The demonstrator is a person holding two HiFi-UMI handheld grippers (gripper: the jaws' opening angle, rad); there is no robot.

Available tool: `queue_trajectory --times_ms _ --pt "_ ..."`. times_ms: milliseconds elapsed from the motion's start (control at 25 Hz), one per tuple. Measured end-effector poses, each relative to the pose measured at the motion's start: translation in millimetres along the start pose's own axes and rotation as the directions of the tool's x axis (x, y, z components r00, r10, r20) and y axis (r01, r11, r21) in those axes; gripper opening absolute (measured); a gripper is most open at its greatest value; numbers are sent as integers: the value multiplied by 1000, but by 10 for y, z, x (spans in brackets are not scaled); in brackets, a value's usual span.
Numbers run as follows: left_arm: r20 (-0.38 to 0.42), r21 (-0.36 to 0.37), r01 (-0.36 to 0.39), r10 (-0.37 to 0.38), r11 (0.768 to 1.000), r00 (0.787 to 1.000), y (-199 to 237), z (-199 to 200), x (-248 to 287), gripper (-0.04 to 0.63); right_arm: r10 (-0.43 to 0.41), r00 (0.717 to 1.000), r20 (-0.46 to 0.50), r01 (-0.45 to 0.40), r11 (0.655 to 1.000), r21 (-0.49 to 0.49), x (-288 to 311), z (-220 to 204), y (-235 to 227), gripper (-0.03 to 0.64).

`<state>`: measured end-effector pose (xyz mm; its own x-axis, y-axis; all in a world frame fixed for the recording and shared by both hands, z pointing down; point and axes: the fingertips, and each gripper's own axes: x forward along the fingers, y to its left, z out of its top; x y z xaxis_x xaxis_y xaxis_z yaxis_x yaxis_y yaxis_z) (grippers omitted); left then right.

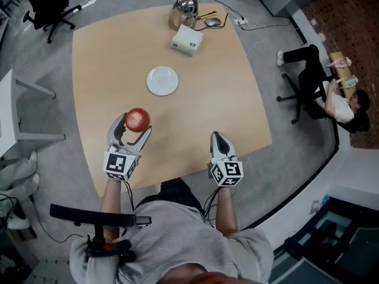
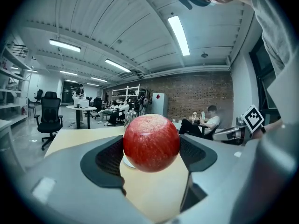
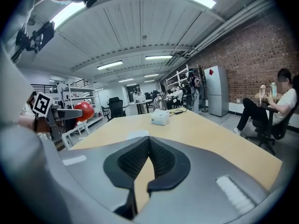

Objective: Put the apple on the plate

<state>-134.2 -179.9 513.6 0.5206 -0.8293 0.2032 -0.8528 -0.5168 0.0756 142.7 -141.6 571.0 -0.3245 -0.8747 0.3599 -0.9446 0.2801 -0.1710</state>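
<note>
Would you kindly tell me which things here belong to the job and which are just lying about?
Job: apple, held in the left gripper; white plate.
Lying about: white box, shiny kettle, mouse; shut right gripper, empty.

Bright, even overhead light from ceiling strips (image 2: 180, 34); strips blow out white. Soft, faint shadows on counter (image 1: 207, 87). Mild sheen on apple (image 2: 151, 143) top. Both gripper views: strong fisheye, black vignette in corners, lines bowed at edges, close foreground soft. Head view sharp.
</note>
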Motion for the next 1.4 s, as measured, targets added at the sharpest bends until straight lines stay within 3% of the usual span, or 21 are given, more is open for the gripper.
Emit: queue_trajectory --times_ms 440,1400 --pt "-16 -11 33 -33 999 999 152 -155 591 396 -3 999 -36 3 1000 11 301 -61 -90 6" --pt "-113 -3 12 -12 1000 994 532 -857 1594 397 -13 996 -92 18 999 49 716 -283 -273 6"
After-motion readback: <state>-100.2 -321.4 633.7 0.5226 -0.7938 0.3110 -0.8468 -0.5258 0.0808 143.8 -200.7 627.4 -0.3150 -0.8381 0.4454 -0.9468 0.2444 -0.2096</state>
